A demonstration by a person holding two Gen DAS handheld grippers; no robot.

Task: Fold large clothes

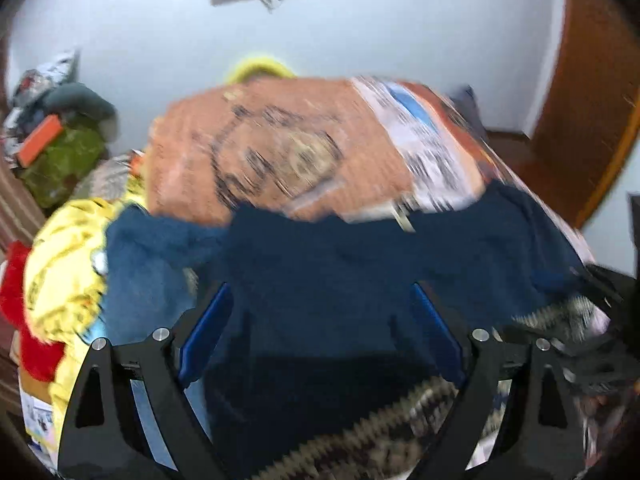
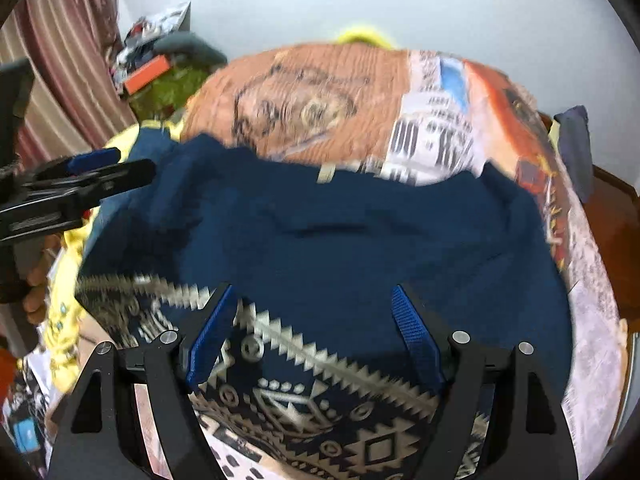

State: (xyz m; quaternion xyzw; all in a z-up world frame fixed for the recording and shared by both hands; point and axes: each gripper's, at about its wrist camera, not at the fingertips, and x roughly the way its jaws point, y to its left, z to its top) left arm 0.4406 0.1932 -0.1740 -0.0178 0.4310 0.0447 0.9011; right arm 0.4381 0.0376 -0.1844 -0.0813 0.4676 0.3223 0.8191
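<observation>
The left hand-held gripper (image 1: 322, 300) hovered over the near part of the navy garment (image 1: 340, 272), its blue-padded fingers (image 1: 206, 332) spread wide with nothing between them. The right hand-held gripper (image 2: 312, 304) hung over the same garment's near, patterned edge, its fingers (image 2: 416, 336) likewise spread apart and gripping nothing. Seen from the right wrist camera, the left hand-held gripper (image 2: 116, 168) reached in from the left toward the garment's far left corner, lying roughly level. The person's hand (image 2: 38, 280) behind it showed only partly, blurred, at the left side of the garment.
</observation>
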